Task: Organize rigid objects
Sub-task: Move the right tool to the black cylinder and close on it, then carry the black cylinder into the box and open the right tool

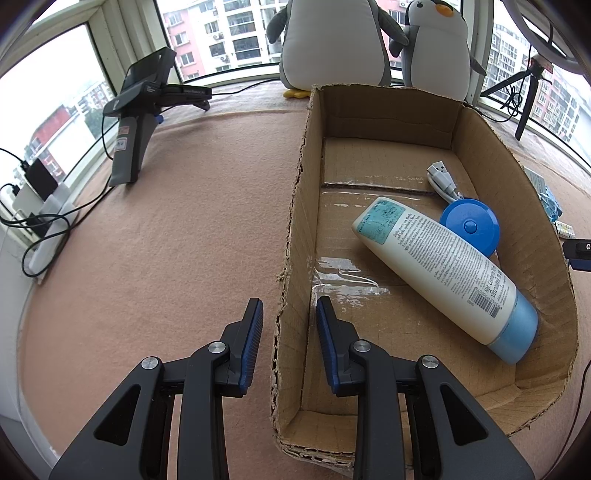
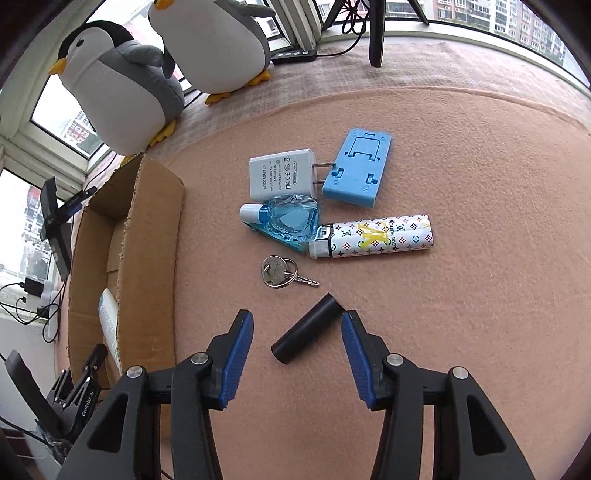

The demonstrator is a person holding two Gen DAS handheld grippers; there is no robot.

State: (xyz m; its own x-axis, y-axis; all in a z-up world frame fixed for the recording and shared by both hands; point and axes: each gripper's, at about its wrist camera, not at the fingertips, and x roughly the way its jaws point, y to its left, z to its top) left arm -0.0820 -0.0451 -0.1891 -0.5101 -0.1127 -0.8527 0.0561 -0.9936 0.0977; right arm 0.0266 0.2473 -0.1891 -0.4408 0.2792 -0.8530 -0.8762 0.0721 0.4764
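Note:
A cardboard box [image 1: 295,206] lies open on the pink felt; it also shows in the right wrist view [image 2: 151,236]. Inside it lie a white lotion tube [image 1: 443,269], a round blue tape measure [image 1: 471,225] and a grey USB cable [image 1: 441,181]. My left gripper [image 1: 290,314] is open and straddles the box's left wall. My right gripper [image 2: 297,325] is open around a black cylinder [image 2: 306,328] on the felt. Beyond it lie a key on a ring [image 2: 282,275], a patterned lighter [image 2: 373,236], a blue glass bottle [image 2: 286,219], a grey charger [image 2: 282,179] and a blue phone stand [image 2: 356,170].
Two plush penguins [image 1: 332,40] [image 2: 122,88] stand by the window behind the box. A black handheld device [image 1: 140,110] rests on the felt at the far left. Cables and a power strip [image 1: 40,229] lie along the left edge. Tripod legs [image 2: 376,33] stand at the back.

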